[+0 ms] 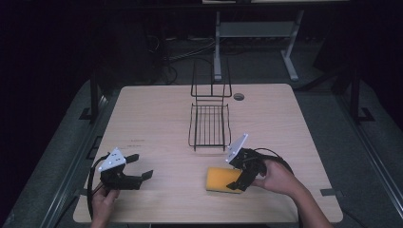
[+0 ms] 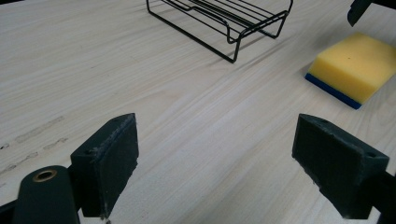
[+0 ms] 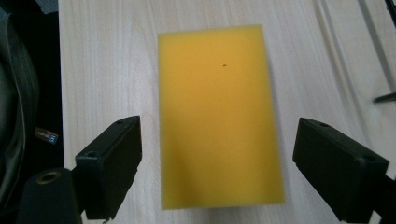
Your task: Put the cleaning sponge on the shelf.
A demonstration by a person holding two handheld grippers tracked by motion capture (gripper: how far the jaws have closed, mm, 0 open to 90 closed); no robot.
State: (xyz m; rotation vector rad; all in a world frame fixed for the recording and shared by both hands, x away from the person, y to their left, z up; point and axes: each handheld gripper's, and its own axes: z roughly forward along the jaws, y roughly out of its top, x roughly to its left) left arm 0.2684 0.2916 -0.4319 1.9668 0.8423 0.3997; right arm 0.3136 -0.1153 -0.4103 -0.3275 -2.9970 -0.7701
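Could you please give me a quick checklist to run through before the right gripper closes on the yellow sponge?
1. Right gripper open: ok, fingers spread wide.
2. Sponge between the fingers: ok, roughly centred.
3. Fingers touching the sponge: not ok, gaps on both sides.
4. Sponge flat on table, yellow side up: ok.
5. Left gripper out of the way: ok, open and apart.
6. Wire rack empty: ok.

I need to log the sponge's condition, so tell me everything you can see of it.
The sponge is a rectangular block of yellow foam with a thin dark blue layer underneath, seen along its edge in the left gripper view. It lies flat on the wooden table, yellow side up, near the front edge, in front of the wire rack. A tiny dark speck marks its top. The right gripper straddles it, jaws open, not touching.
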